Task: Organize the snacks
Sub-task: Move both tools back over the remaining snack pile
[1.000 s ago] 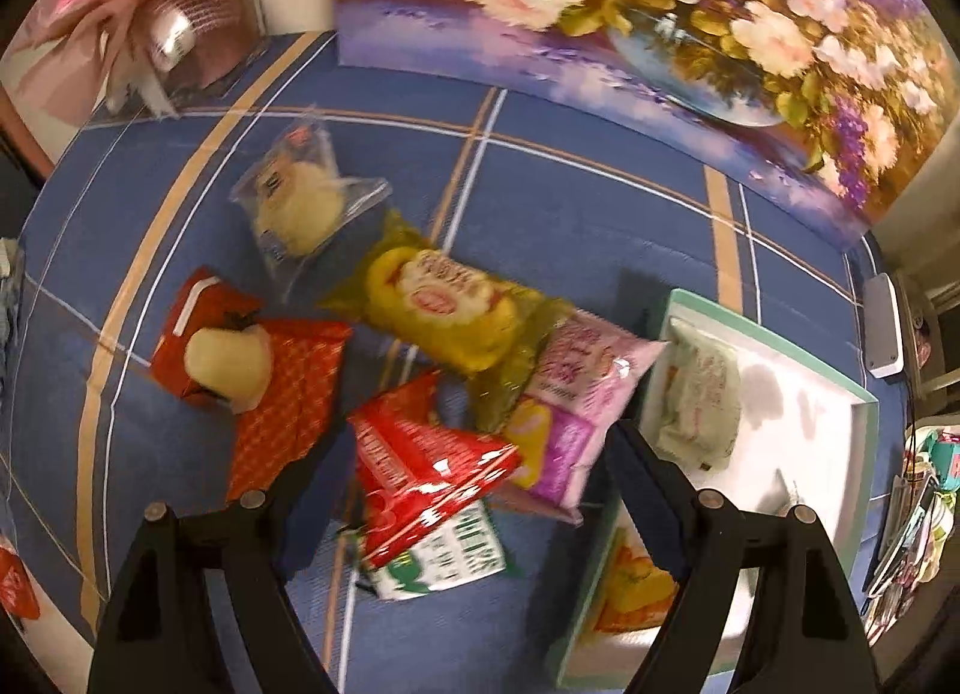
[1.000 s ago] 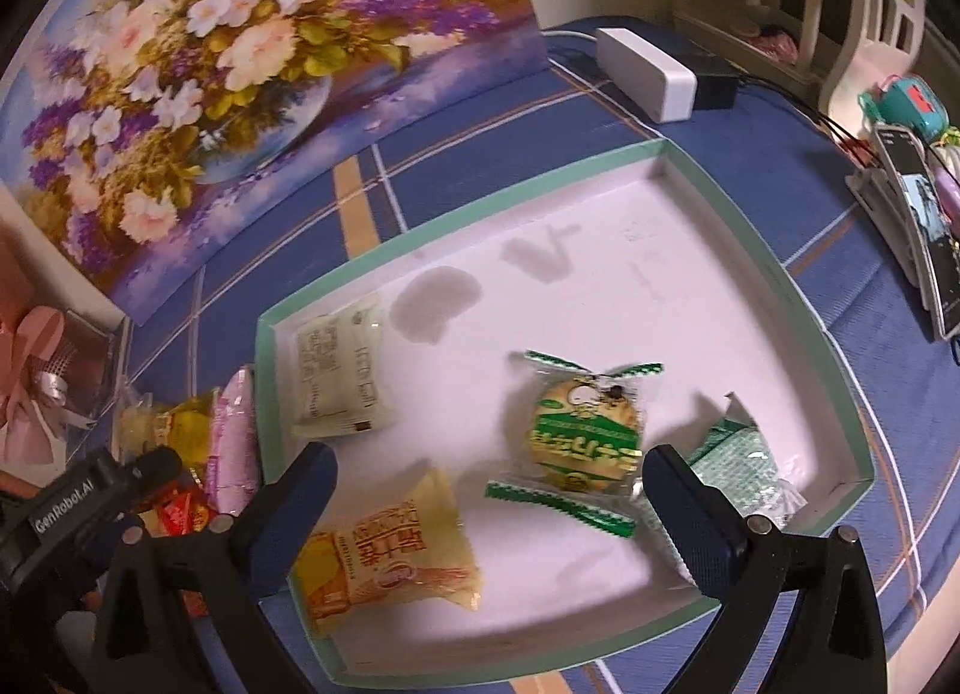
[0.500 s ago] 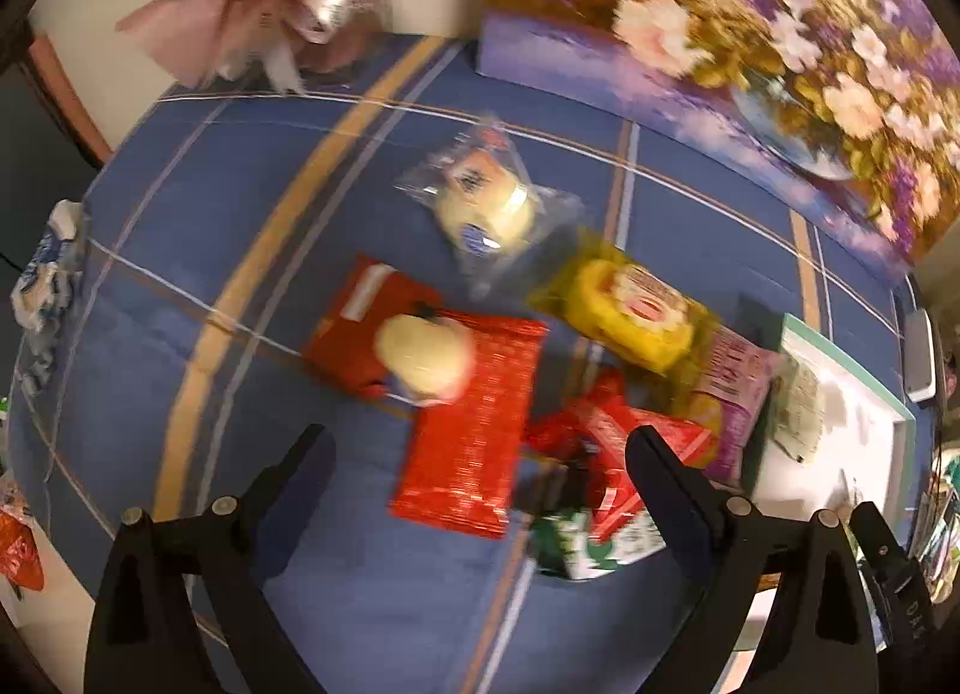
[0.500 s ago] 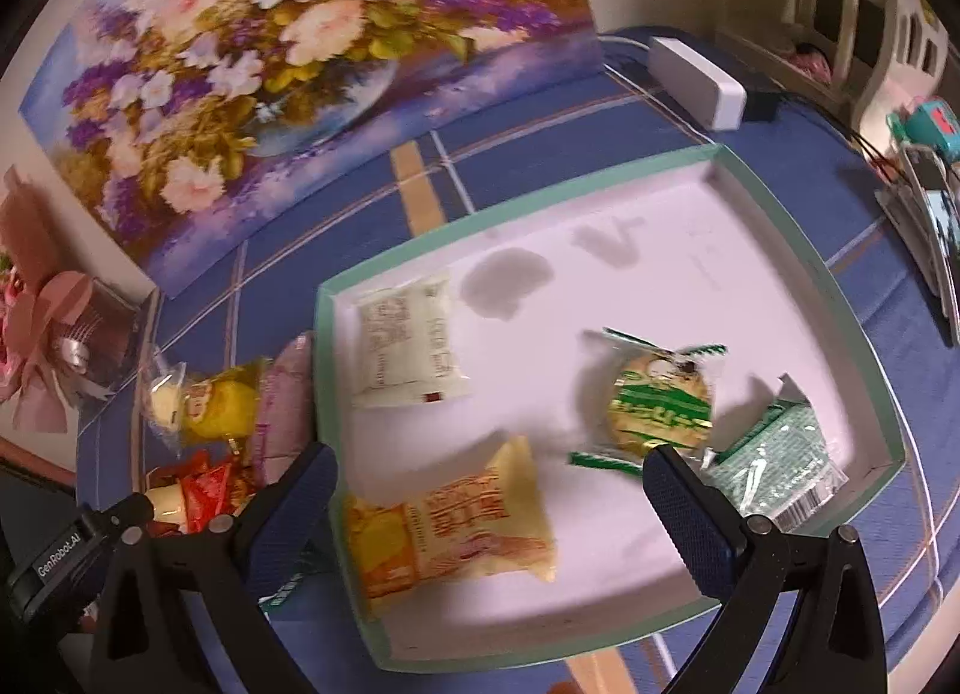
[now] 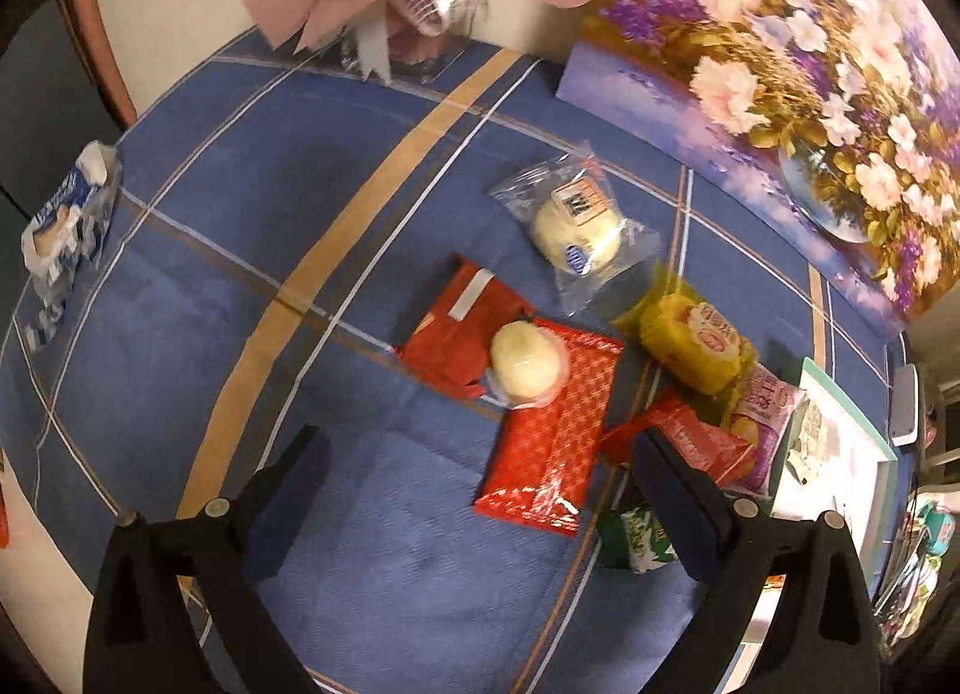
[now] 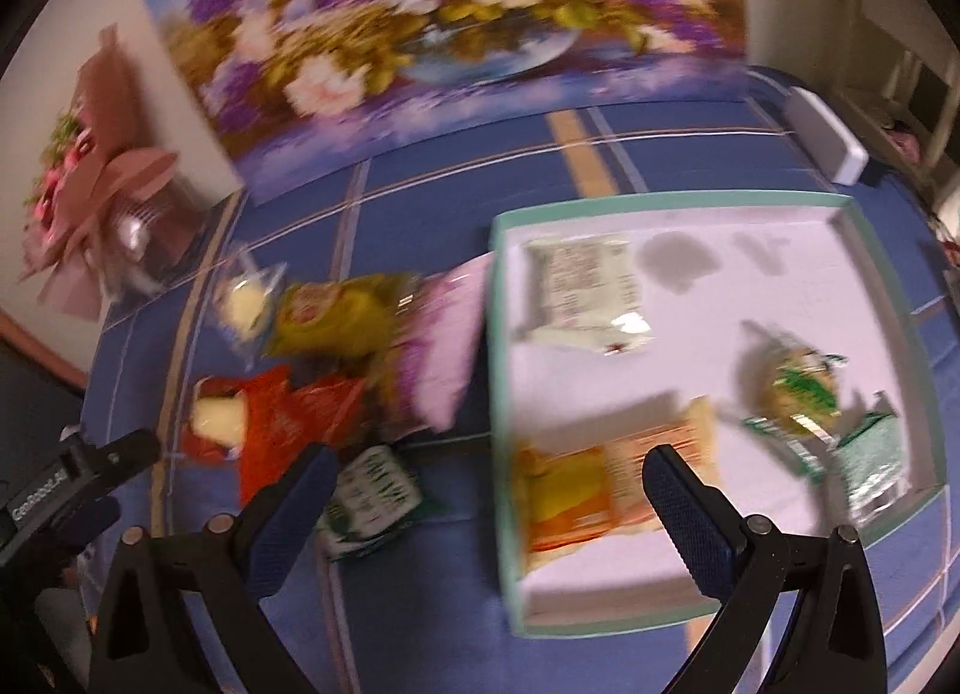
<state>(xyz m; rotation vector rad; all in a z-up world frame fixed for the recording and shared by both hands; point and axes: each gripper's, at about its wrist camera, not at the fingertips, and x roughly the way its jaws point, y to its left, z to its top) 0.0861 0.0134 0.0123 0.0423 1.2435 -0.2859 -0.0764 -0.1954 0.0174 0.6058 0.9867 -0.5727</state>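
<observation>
Left tool (image 5: 480, 490) hangs over the blue checked table (image 5: 210, 286), its jaws opening wide with nothing held between them, only cloth and the lower end of a long red packet (image 5: 555, 433) in the gap. A pale round bun (image 5: 527, 364) sits on that packet's upper end, a second red wrapper (image 5: 459, 331) just beside it. Further up lies a clear bag with a bun (image 5: 576, 226), then a yellow packet (image 5: 690, 340), a pink one (image 5: 762, 418) touching the tray (image 5: 840, 400), and a green-and-white packet (image 5: 636, 538) low down. Over to the right tool (image 6: 489, 490): jaws spread and empty, straddling the tray's near-left wall (image 6: 501, 394). Inside the tray lie an orange packet (image 6: 600, 490), a pale packet (image 6: 582, 286) and two green ones (image 6: 804, 388), blurred.
</observation>
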